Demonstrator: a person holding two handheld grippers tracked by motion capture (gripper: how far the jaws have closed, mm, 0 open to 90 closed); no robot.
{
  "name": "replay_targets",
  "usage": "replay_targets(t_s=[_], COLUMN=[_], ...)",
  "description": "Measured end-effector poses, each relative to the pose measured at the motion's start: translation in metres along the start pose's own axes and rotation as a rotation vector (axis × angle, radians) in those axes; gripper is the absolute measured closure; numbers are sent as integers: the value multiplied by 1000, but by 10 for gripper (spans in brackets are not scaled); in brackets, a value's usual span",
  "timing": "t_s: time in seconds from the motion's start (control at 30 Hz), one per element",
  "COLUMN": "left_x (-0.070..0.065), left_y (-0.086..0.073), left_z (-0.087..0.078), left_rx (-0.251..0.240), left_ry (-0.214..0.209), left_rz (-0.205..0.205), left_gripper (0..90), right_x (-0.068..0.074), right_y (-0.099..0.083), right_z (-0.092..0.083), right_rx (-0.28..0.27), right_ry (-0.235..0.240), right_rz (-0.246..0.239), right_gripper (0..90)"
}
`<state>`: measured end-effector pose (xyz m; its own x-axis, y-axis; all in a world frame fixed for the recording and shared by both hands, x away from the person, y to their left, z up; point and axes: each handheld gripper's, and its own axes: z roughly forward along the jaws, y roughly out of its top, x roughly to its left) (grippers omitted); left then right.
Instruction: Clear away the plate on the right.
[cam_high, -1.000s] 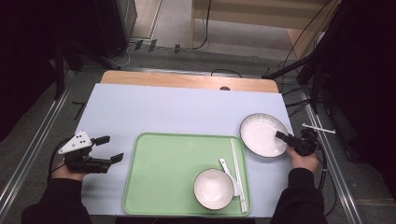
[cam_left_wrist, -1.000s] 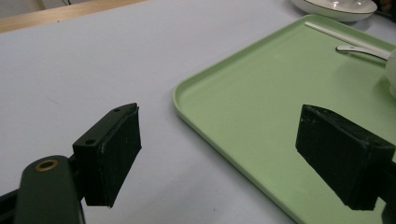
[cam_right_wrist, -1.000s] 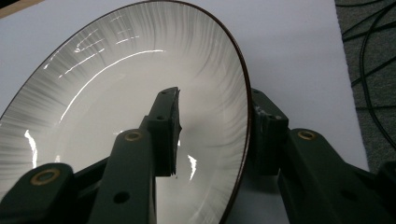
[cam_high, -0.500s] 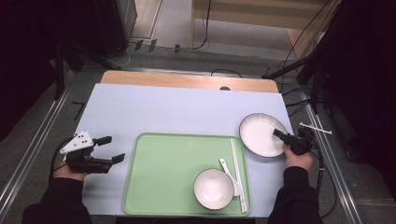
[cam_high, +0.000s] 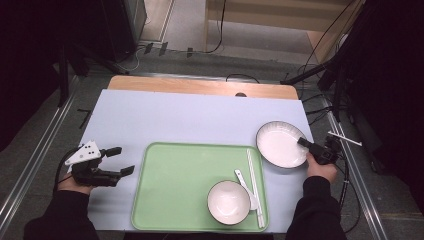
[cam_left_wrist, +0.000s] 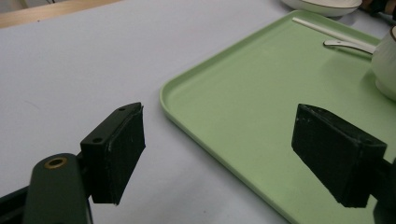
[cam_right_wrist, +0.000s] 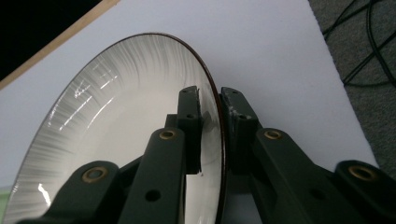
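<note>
The right gripper (cam_high: 306, 145) has just been closing its jaws on the rim of the plate (cam_high: 280, 144), and the right gripper view shows one jaw inside the plate (cam_right_wrist: 116, 121) and the other outside, clamped on the dark edge. The plate lies on the pale table cover (cam_high: 190, 120), just beyond the far right corner of the green tray (cam_high: 175, 185). The left gripper (cam_high: 122, 160) hovers off the tray's left edge with its jaws wide apart and nothing between them. Well to its right on the tray sit a bowl (cam_high: 229, 202), a spoon (cam_high: 246, 183) and chopsticks (cam_high: 254, 185).
</note>
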<state>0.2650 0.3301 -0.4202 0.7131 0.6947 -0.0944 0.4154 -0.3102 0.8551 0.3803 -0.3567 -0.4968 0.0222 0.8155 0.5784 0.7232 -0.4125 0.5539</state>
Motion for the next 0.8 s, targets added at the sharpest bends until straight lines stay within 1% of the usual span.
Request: replay_targets(t_s=[0.07,0.1,0.13,0.2,0.23,0.27,0.3,0.33,0.37,0.4,0.47,0.53,0.57,0.6,0.63,0.67,0.7,0.73,0.77,0.8], left_x=[1,2,2,4,4,4,5,6,6,6,6,7,7,8,9,10,10,9,8,7], left_y=[0,0,-1,-1,-1,-1,0,0,0,0,1,1,1,1,2,3,3,4,4,5], left_z=[-1,-1,-1,-2,-2,-2,-2,-1,-1,-2,-2,-3,-3,-4,-3,-3,-2,-1,-1,1], left_rx=[-10,-14,-20,-35,-43,-37,-32,-28,-24,-25,-33,-40,-34,-30,-27,-24,-27,-29,-21,-12], left_ry=[-10,-13,-22,-60,-73,-91,-102,-108,-108,-109,-113,-115,-109,-113,-136,-164,-179,-179,-161,-143], left_rz=[-8,-10,-23,-52,-68,-87,-99,-110,-115,-115,-120,-131,-139,-154,-198,-235,-256,-252,-243,-241], left_gripper=[176,179,186,222,222,223,222,221,220,222,215,187,174,166,167,175,186,192,187,173], right_x=[-1,-2,-2,-1,0,0,0,0,2,2,3,3,4,3,4,4,3,3,2,2], right_y=[1,1,1,2,2,2,3,3,3,4,4,4,4,5,5,5,6,6,7,8], right_z=[-2,-3,-3,-5,-6,-7,-9,-11,-12,-12,-13,-14,-15,-16,-16,-17,-18,-19,-21,-22], right_rx=[-5,-11,-9,-14,-14,-16,-23,-36,-36,-39,-35,-37,-41,-42,-40,-42,-50,-45,-47,-44], right_ry=[13,18,17,13,14,20,35,39,6,26,21,33,37,41,46,45,46,53,62,66], right_rz=[38,36,35,27,30,29,43,35,22,28,28,48,52,56,66,64,65,84,107,117], right_gripper=[821,821,822,824,826,830,852,854,854,853,853,850,847,845,845,844,842,839,838,839])
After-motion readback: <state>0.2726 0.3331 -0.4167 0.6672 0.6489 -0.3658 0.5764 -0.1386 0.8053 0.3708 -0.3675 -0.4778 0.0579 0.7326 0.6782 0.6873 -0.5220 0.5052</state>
